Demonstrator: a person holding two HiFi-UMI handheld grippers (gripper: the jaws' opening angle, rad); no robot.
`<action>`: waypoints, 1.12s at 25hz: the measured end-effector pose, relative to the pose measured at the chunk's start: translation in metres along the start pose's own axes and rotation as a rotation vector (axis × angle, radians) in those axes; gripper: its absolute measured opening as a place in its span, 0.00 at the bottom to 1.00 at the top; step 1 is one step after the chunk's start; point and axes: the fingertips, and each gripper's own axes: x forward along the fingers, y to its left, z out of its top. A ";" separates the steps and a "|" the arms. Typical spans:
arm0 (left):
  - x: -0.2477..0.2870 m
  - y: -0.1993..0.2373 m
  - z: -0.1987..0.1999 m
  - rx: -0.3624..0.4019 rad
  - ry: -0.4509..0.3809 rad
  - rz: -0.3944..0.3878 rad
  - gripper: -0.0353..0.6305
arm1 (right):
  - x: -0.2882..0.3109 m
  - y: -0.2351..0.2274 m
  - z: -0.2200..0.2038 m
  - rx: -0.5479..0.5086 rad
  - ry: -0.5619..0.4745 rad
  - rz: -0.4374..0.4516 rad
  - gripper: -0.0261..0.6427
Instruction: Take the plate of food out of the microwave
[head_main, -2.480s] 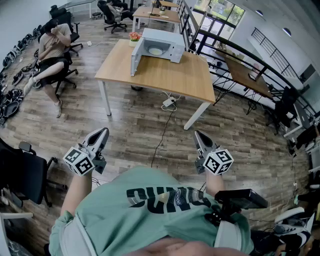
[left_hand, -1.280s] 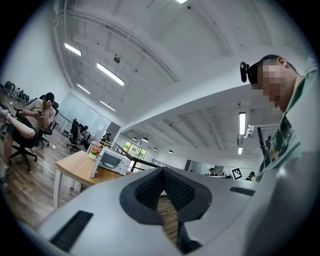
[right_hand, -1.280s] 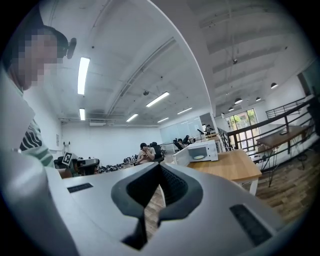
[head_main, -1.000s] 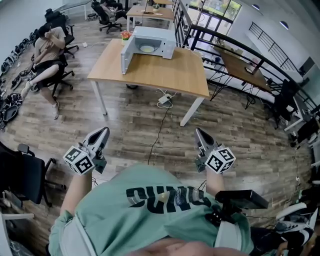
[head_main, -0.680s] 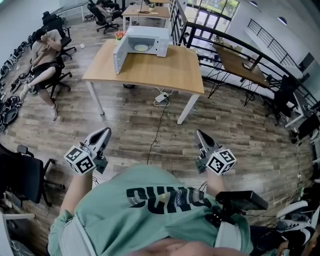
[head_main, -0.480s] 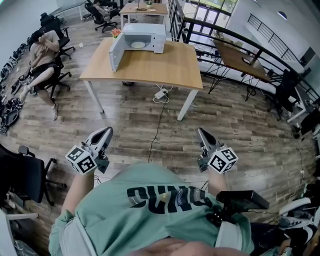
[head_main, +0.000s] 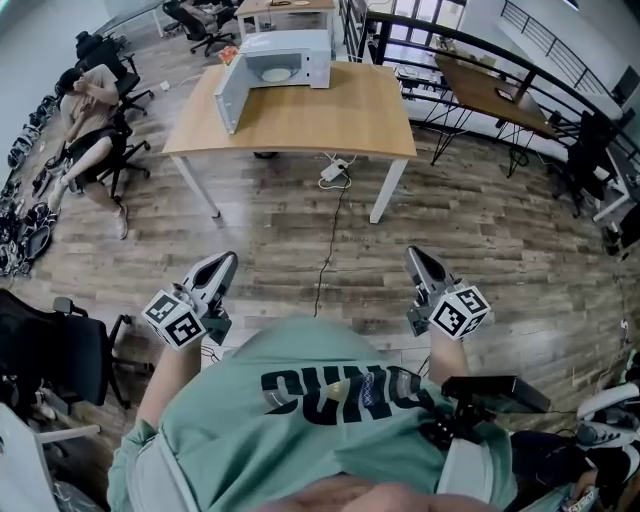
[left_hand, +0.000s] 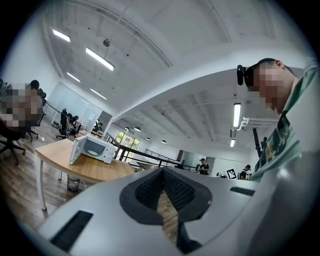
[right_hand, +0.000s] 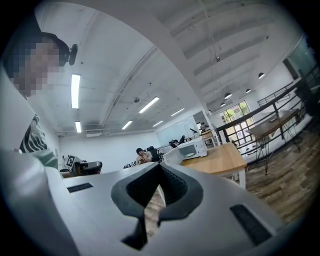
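Note:
A white microwave (head_main: 278, 57) stands at the far end of a wooden table (head_main: 310, 120), several steps ahead of me, its door (head_main: 228, 92) swung open to the left. A pale plate (head_main: 276, 74) lies inside it; I cannot make out the food. My left gripper (head_main: 224, 261) and right gripper (head_main: 413, 254) are held low in front of my chest, far from the table, both shut with nothing between the jaws. The microwave (left_hand: 93, 149) shows small in the left gripper view beyond that gripper (left_hand: 163, 173). It also appears as the microwave (right_hand: 193, 148) past the right gripper (right_hand: 160, 168).
A person sits in an office chair (head_main: 85, 115) left of the table. A black chair (head_main: 55, 350) stands close at my left. A cable (head_main: 330, 225) runs over the wooden floor from under the table. A second table (head_main: 492, 90) and a black railing (head_main: 440, 40) stand at the right.
The head view has swung and moved forward: the table and microwave sit a little nearer and more central. Both grippers stay shut in the same low position.

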 end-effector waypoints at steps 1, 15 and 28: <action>0.000 0.006 0.001 -0.005 0.000 0.001 0.05 | 0.006 0.001 -0.001 0.000 0.003 0.001 0.04; -0.004 0.195 0.083 -0.087 -0.047 -0.066 0.05 | 0.190 0.067 0.024 -0.096 0.008 -0.025 0.04; 0.006 0.325 0.113 -0.160 -0.039 -0.129 0.05 | 0.306 0.091 0.023 -0.131 0.068 -0.110 0.04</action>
